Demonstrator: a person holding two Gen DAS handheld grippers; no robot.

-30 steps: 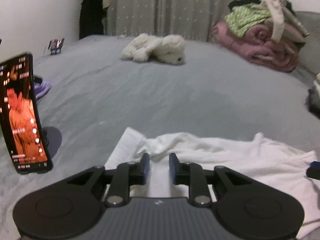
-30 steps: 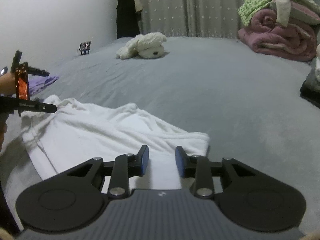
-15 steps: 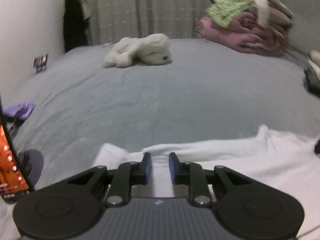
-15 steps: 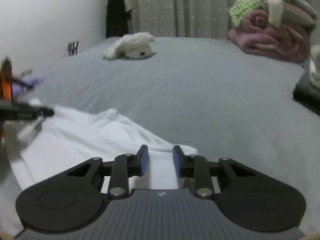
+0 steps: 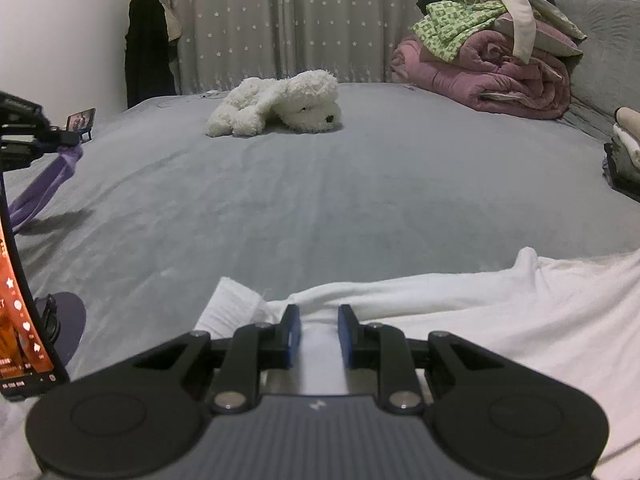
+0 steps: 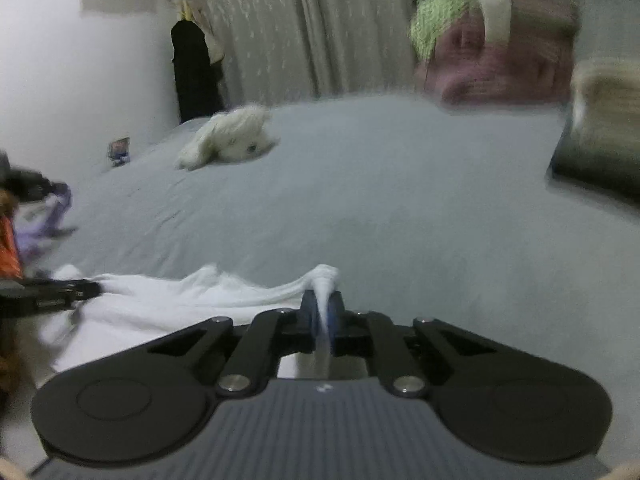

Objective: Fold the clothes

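A white garment (image 5: 480, 300) lies crumpled on the grey bed (image 5: 320, 200), along the near edge of both views. My left gripper (image 5: 319, 332) is open, its blue pads either side of a strip of the white cloth, near the ribbed hem. My right gripper (image 6: 322, 316) is shut on the white garment (image 6: 180, 300), and a pinched fold sticks up between its pads. The right wrist view is motion-blurred. The left gripper's fingers (image 6: 60, 298) show at the far left of that view, at the garment's other end.
A white plush dog (image 5: 280, 104) lies mid-bed. A pile of pink blankets and clothes (image 5: 492, 60) sits at the back right, folded clothes (image 5: 626, 152) at the right edge. A lit phone (image 5: 20, 320) stands at the left, with a purple cloth (image 5: 44, 188) beyond it.
My right gripper has shut on the garment's edge and is moving, which has blurred its view. The left gripper stays open over the cloth while its view has shifted a little.
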